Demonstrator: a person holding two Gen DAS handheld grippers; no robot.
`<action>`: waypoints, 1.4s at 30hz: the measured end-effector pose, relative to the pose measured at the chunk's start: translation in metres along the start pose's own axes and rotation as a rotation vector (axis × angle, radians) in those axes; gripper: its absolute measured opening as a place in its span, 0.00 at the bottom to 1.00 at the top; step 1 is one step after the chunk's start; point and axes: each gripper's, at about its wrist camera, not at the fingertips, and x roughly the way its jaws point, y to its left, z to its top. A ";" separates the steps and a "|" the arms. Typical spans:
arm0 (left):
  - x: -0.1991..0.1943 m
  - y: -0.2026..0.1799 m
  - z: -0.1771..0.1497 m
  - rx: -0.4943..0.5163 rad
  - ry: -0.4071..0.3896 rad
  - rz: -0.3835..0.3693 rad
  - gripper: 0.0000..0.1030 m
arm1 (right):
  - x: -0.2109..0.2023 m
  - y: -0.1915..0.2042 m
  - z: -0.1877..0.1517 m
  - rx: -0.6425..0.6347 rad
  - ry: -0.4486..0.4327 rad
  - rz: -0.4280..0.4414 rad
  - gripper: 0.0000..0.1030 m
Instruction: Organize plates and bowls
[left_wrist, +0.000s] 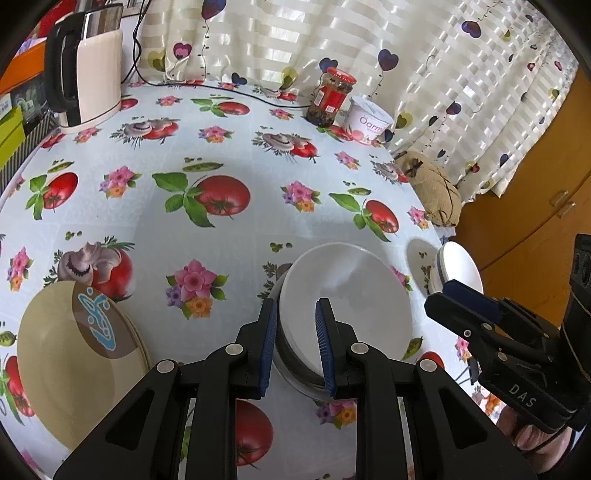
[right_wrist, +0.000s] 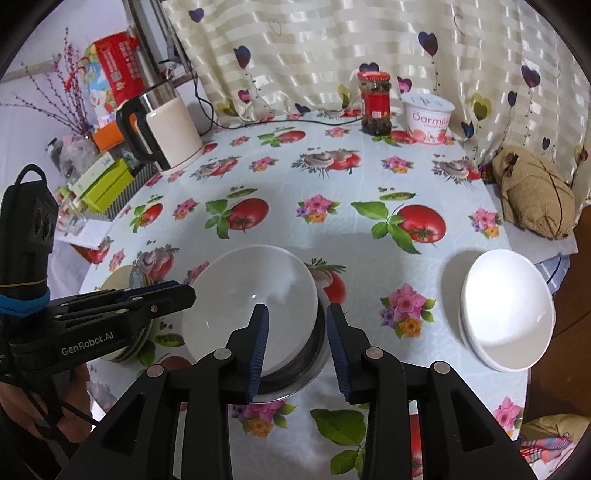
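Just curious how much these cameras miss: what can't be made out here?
Lower bowl: both views, mostly covered by the white bowl.
Plates: right view, behind the left gripper; count unclear.
Jar label: both views, too small to read.
Small bowls: left view, partly behind the right gripper.

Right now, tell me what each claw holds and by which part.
Left claw straddles the near rim of the white plate; whether it pinches cannot be told. Right claw holds nothing.

Each black gripper (left_wrist: 295, 345) (right_wrist: 297, 350) carries ribbed blue pads, silver pivot screws and white lettering (GenRobot.AI, DAS).
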 end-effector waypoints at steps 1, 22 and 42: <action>-0.002 -0.002 0.001 0.005 -0.006 0.000 0.22 | -0.002 0.002 0.000 -0.006 -0.006 -0.009 0.35; -0.011 -0.052 0.005 0.109 -0.023 -0.028 0.22 | -0.040 -0.008 -0.001 -0.045 -0.113 -0.099 0.42; 0.002 -0.088 0.010 0.182 -0.007 -0.053 0.22 | -0.049 -0.039 -0.007 0.008 -0.133 -0.121 0.43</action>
